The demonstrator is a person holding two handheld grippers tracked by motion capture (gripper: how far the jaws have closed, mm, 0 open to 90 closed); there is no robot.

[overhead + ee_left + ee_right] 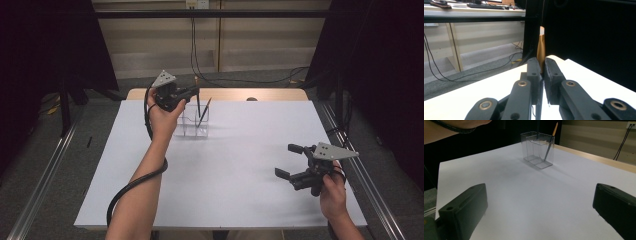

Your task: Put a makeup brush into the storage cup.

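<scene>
A clear plastic holder point(186, 131) with compartments stands at the back of the white table point(225, 195). One thin pen point(204, 113) leans inside it. My left gripper point(196, 90) hovers over the holder, shut on a second thin pen point(198, 104) that hangs upright with its lower end dipping into the holder's top. In the left gripper view the jaws point(543, 68) pinch this pen's gold shaft point(540, 48). My right gripper point(288, 160) rests low at the table's right side, open with nothing between its jaws point(541, 207). It faces the holder point(534, 157) and the leaning pen point(549, 146).
A wooden table edge point(280, 94) runs behind the white sheet. Cables point(200, 70) trail on the floor beyond it. Metal rails point(45, 175) flank both sides. The left forearm point(142, 190) crosses the table's left half.
</scene>
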